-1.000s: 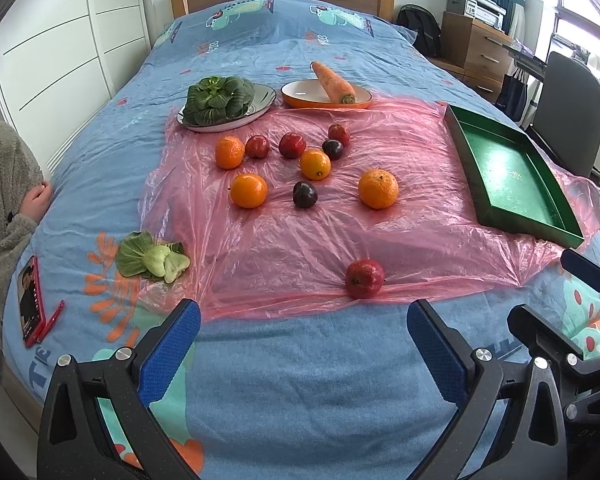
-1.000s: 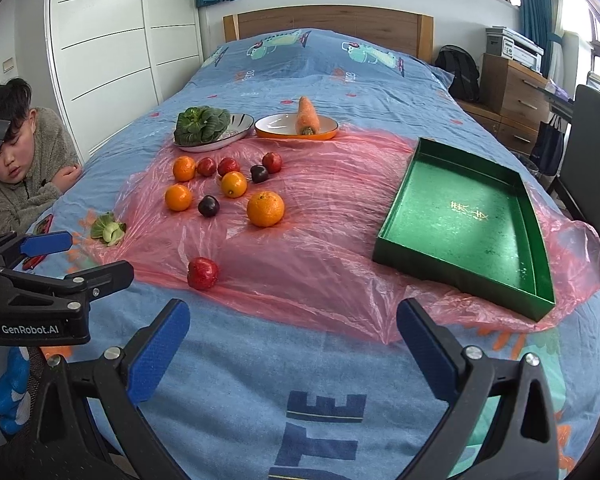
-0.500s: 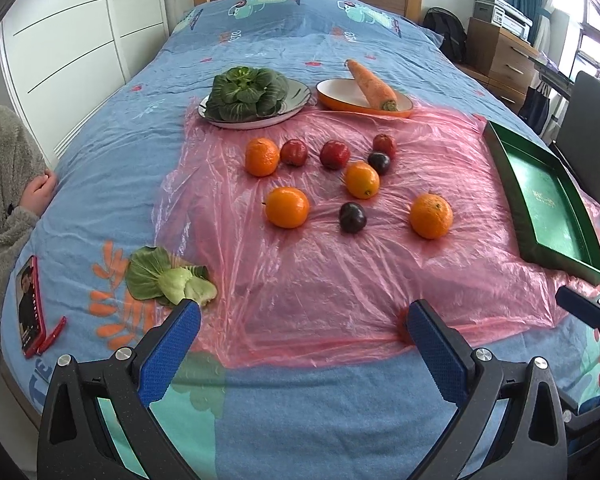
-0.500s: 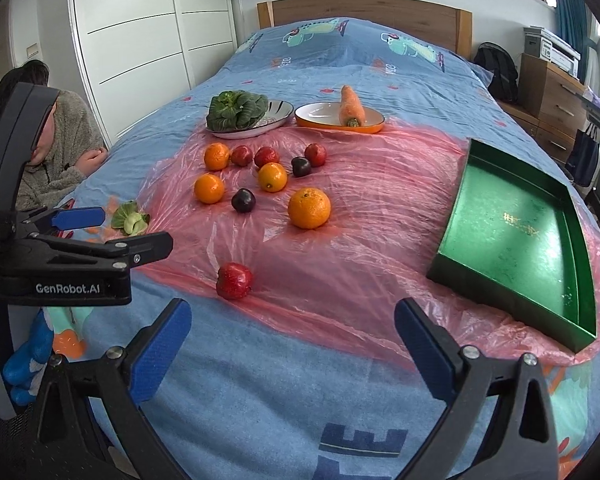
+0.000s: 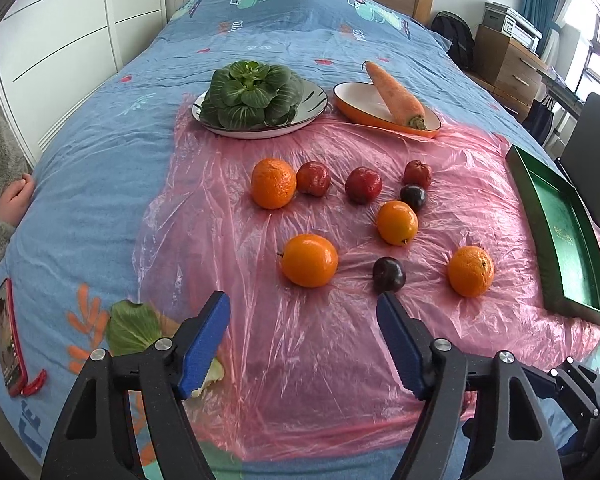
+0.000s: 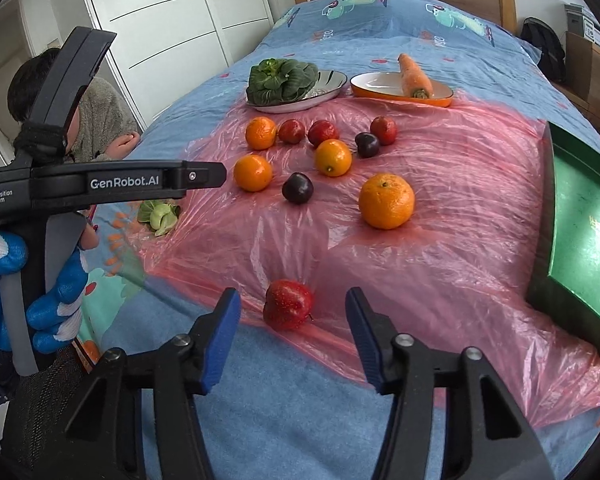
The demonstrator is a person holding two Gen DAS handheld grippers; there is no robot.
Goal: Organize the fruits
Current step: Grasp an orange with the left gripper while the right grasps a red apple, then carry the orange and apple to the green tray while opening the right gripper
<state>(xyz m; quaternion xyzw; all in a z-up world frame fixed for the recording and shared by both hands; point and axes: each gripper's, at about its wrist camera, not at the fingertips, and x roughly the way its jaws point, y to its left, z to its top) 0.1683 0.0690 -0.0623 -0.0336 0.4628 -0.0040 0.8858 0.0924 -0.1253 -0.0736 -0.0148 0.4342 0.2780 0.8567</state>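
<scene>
Fruits lie loose on a pink plastic sheet [image 5: 236, 240] spread over the bed [image 5: 100, 152]. Nearest, a red apple [image 6: 288, 310] sits between the right gripper [image 6: 294, 312] jaws, which are closing but not touching it. The left gripper [image 5: 304, 312] jaws, also closing, hold nothing; an orange [image 5: 309, 260] and a dark plum [image 5: 389, 275] lie just beyond them. Both grippers tilt downward. The green tray [image 5: 568, 240] is cut off at the frame edge. A blue-gloved hand [image 6: 48, 304] grips the left handle.
</scene>
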